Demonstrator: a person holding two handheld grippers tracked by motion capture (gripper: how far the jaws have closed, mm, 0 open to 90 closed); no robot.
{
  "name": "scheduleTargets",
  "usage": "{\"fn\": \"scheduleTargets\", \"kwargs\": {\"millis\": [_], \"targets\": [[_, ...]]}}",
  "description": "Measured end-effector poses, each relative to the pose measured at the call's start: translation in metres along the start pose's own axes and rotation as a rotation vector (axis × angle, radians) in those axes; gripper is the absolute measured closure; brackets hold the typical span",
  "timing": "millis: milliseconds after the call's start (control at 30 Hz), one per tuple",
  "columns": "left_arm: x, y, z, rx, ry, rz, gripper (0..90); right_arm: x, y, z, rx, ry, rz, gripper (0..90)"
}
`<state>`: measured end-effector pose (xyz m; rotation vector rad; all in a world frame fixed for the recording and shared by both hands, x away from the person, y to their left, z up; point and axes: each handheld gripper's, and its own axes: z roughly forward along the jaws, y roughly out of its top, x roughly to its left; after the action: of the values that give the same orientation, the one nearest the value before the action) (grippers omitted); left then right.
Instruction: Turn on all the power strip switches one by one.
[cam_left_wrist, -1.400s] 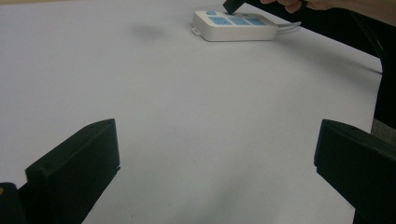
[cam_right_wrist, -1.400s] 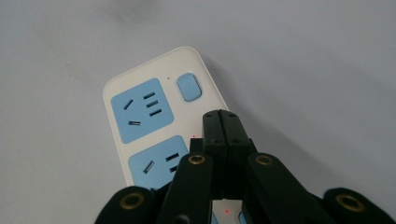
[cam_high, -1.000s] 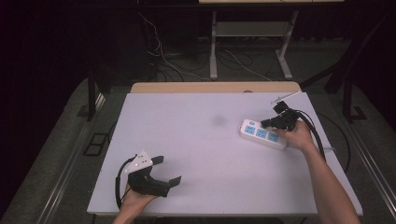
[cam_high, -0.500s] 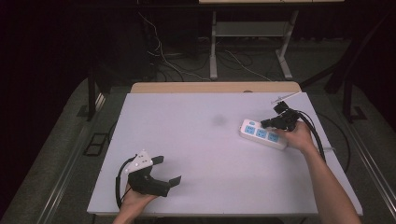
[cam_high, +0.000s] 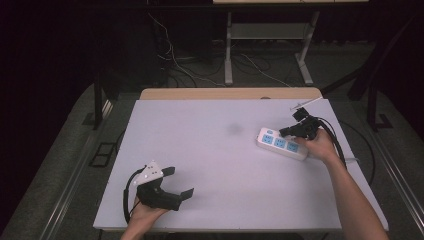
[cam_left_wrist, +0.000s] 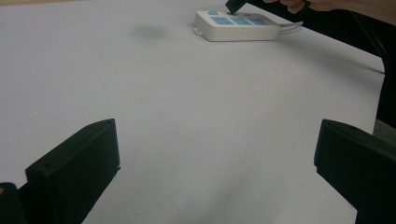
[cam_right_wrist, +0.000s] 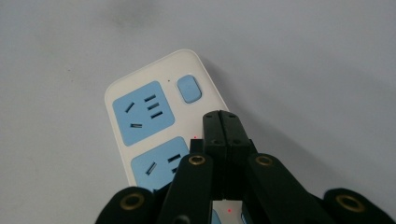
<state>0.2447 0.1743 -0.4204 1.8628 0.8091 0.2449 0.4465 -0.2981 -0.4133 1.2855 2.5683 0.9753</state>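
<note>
Left gripper (cam_high: 176, 185) is resting at the near-left of the table (cam_high: 210, 150), jaws standing wide apart with nothing between them, parked out of the way and, I judge, waiting while the other hand is working. Bare tabletop is lying between it and the work; nothing is blocking a reach across. Further out on the right side, the right gripper (cam_high: 286, 133) is hovering just over the power strip (cam_high: 281, 144), jaws pressed together on nothing, tips pointing toward the blue switch (cam_right_wrist: 189, 88) at the strip's end; closed jaws are making a single blunt tip, likely for pressing that switch. The strip is lying flat at the right side of the table, its cable running off right. Beyond the far edge, cables and a stand's legs (cam_high: 229, 60) are lying on the floor
</note>
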Motion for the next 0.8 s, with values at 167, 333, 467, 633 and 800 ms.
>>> {"fn": "scheduleTargets", "kwargs": {"millis": [167,333,467,633,800], "targets": [[0.0,0.0,0.0,0.0,-0.001,-0.001,0.0,0.002,0.003,-0.004,0.006,0.005,-0.008,90.0],[0.0,0.0,0.0,0.001,-0.002,0.001,0.0,0.004,0.009,-0.01,0.002,0.006,-0.019,90.0],[0.0,0.0,0.0,0.0,-0.004,0.0,0.0,0.006,0.014,-0.014,-0.001,0.005,-0.021,90.0],[-0.001,0.0,0.0,0.0,-0.005,0.001,0.0,0.009,0.019,-0.016,-0.002,0.004,-0.035,90.0],[0.0,0.0,0.0,-0.002,-0.006,0.0,0.0,0.014,0.027,-0.013,-0.005,0.005,-0.052,90.0]]}}
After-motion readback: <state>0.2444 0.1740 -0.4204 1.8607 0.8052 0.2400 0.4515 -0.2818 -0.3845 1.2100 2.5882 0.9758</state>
